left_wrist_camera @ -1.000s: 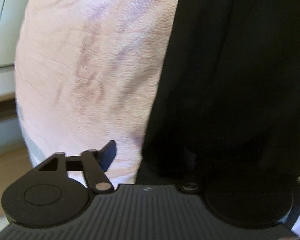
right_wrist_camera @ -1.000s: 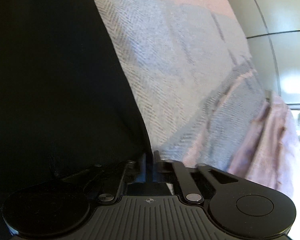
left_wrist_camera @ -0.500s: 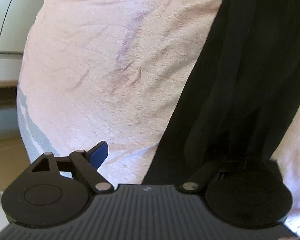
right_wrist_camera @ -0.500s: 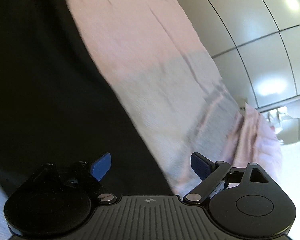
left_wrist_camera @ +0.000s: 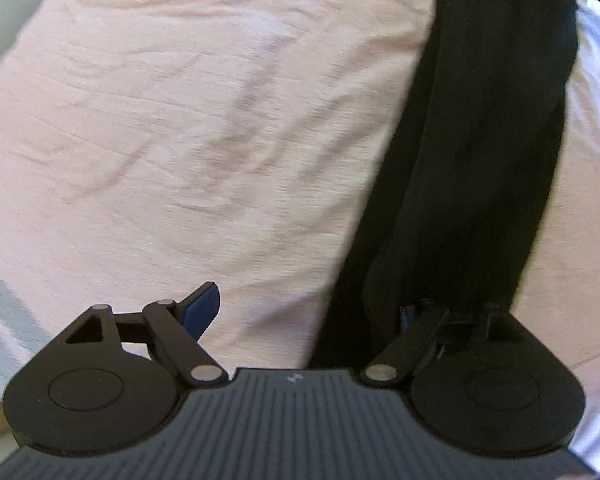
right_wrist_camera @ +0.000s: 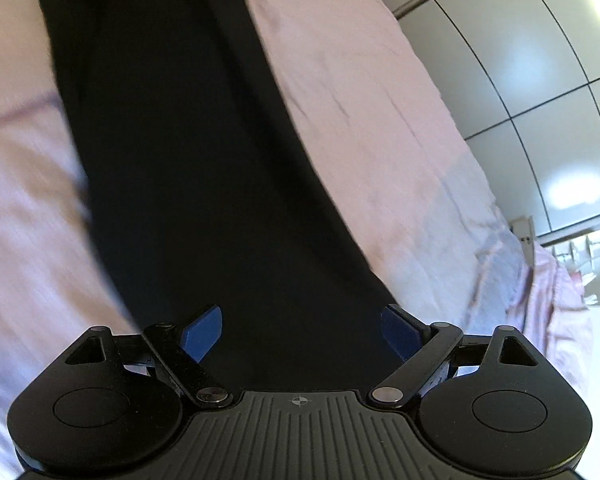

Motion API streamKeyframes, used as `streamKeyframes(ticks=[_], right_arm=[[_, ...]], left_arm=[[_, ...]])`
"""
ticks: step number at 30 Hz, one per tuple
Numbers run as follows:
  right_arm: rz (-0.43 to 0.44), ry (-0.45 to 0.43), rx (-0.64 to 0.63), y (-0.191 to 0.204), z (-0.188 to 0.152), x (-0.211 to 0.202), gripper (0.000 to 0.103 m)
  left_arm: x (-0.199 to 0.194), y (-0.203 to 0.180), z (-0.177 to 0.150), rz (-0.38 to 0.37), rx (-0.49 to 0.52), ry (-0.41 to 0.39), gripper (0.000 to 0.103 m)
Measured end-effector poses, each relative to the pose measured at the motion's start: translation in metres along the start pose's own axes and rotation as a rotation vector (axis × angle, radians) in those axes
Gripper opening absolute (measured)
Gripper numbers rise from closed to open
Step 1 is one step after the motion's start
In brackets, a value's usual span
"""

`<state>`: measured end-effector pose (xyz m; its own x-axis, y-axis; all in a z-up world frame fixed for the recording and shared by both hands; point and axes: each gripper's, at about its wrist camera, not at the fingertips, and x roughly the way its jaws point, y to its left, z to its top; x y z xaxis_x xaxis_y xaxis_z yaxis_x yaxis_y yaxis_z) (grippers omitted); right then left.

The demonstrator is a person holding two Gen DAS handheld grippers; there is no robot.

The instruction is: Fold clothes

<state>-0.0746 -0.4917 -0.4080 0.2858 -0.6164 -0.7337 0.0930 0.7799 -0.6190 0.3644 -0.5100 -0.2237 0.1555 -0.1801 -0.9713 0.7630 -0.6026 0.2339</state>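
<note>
I counted 1 black garment (left_wrist_camera: 480, 168), a long dark strip of cloth, and it showed in both of my views. Under it lay 1 pink bedspread (left_wrist_camera: 188, 128) with 1 grey band (right_wrist_camera: 456, 216) across it. I held 2 grippers, the left gripper (left_wrist_camera: 308, 312) and the right gripper (right_wrist_camera: 302, 330), each with 2 blue-tipped fingers (right_wrist_camera: 204, 332).

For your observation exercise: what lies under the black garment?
The pink bedcover shows on both sides of the black garment, so the garment lies on it; anything directly beneath is covered.

Bright daylight, motion blur, fisheye warping
</note>
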Motion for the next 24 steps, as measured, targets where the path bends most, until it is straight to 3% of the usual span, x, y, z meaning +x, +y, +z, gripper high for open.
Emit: streamKeyframes(ticks=[4, 7, 11, 16, 20, 22, 24], right_arm=[[0.042, -0.028, -0.004, 0.028, 0.031, -0.007, 0.089], [0.070, -0.057, -0.016, 0.037, 0.047, -0.008, 0.089], [0.087, -0.075, 0.016, 0.035, 0.064, -0.002, 0.089], [0.129, -0.081, 0.047, 0.035, 0.083, 0.011, 0.089], [0.138, -0.067, 0.012, 0.047, 0.085, 0.018, 0.089], [0.133, -0.053, 0.007, 0.050, 0.083, 0.021, 0.089], [0.131, -0.034, 0.006, 0.053, 0.080, 0.023, 0.089]], left_arm=[[0.011, -0.002, -0.010, 0.140, 0.096, 0.037, 0.077], [0.007, -0.011, -0.027, 0.251, 0.111, 0.046, 0.074], [-0.005, -0.054, -0.057, 0.402, 0.120, -0.010, 0.072], [0.031, -0.148, -0.088, 0.454, 0.298, 0.011, 0.057], [0.075, -0.180, -0.090, 0.486, 0.359, 0.037, 0.051], [0.094, -0.182, -0.088, 0.526, 0.364, 0.043, 0.043], [0.105, -0.179, -0.084, 0.574, 0.352, 0.047, 0.008]])
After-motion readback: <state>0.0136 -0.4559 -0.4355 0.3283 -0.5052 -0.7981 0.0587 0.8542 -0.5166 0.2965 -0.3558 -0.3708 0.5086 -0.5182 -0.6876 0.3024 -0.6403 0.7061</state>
